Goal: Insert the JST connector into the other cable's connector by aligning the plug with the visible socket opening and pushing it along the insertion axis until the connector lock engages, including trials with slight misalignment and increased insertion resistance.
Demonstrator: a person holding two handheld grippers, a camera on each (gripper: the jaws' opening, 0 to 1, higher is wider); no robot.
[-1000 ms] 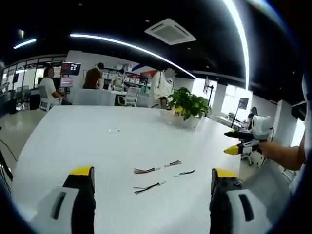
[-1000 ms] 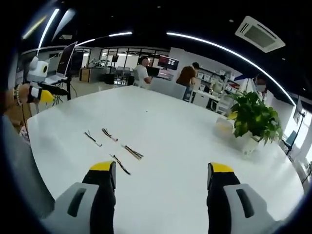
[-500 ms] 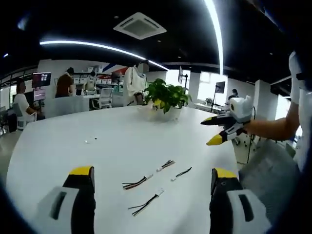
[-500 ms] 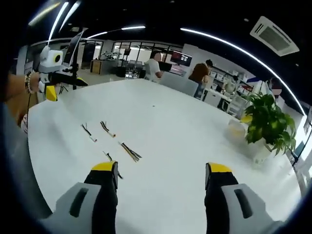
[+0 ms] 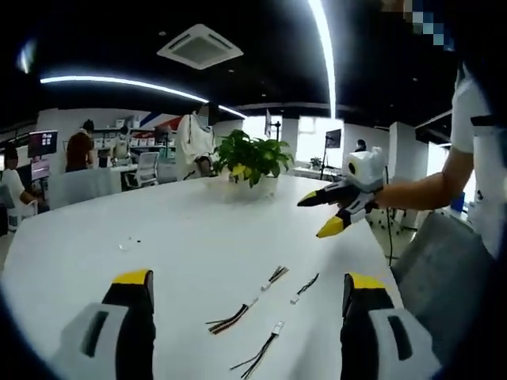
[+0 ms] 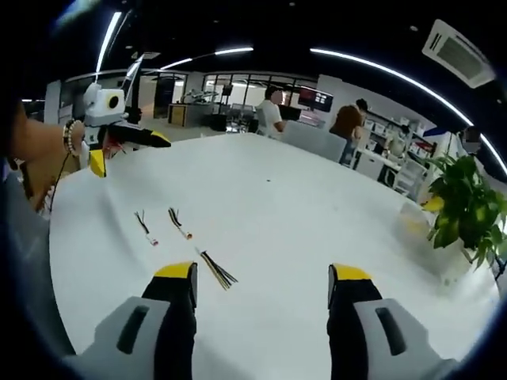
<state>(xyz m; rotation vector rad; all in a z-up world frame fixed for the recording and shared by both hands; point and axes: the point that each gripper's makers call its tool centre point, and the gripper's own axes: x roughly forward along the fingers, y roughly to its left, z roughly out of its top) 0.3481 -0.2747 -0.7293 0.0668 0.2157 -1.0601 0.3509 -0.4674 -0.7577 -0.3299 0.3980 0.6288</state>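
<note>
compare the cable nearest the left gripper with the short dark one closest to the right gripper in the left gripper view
The nearest cable is longer, with dark wires fanning loose and a white connector at its far end. The short dark cable is smaller and keeps its wires bunched. Both lie flat on the white table, untouched, each ending in a small pale connector.

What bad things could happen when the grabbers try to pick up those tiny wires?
The cables are thin and lie flat on the white table, so the fingers might slip off or pinch only the wires, not the plug. Several lie close together, so one grab could catch two. Both the left gripper and right gripper are open and above the table, so lining up will probably take care.
</note>
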